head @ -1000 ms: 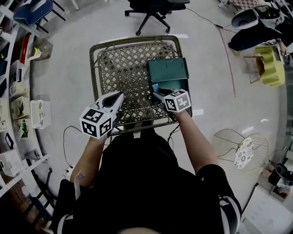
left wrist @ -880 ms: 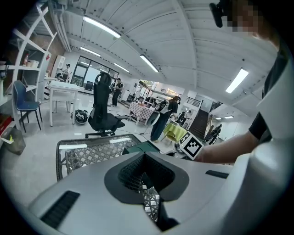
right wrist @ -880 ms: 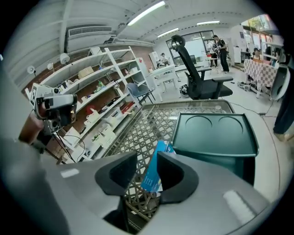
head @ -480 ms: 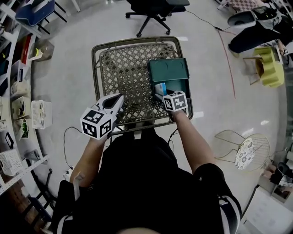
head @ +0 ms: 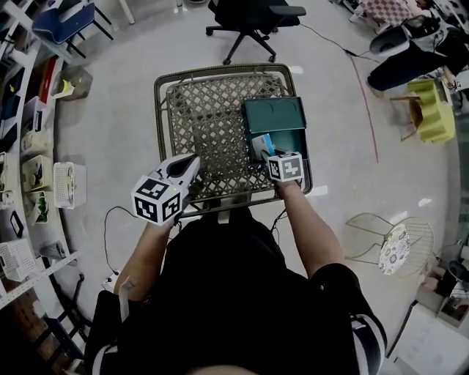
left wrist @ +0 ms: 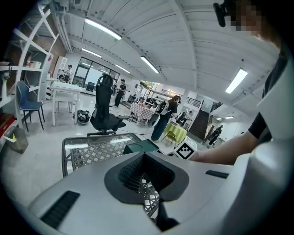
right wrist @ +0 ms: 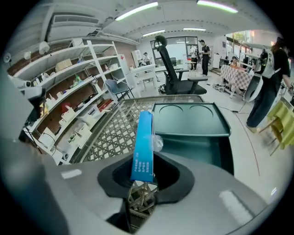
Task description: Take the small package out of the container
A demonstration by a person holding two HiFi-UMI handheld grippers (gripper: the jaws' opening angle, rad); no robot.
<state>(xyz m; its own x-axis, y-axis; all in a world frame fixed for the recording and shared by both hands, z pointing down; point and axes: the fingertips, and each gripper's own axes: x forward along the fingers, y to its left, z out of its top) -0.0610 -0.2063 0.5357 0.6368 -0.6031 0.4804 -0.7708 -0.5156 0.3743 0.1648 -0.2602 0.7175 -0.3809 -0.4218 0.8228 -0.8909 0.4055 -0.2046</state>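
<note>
A dark green container (head: 287,136) with its lid (head: 274,115) folded back sits on the right side of a wicker table (head: 209,121). My right gripper (head: 262,151) points steeply down at the container's near left corner. Its jaws have just been closing, and a small blue package (head: 261,143) is between them. In the right gripper view the package (right wrist: 143,146) stands on edge, clamped in the right gripper (right wrist: 143,172), with the container (right wrist: 193,140) beyond. My left gripper (head: 192,160) hovers shut over the table's near left part and holds nothing (left wrist: 146,155).
A black office chair (head: 249,16) stands beyond the table. Shelves with boxes (head: 29,154) line the left wall. To the right are a round wire stool (head: 390,243) and a yellow chair (head: 429,106). A cable (head: 110,220) lies on the floor near my left side.
The right gripper has tipped further down at the container's near corner, with the blue package still at its tip. The left gripper has shifted only slightly.
</note>
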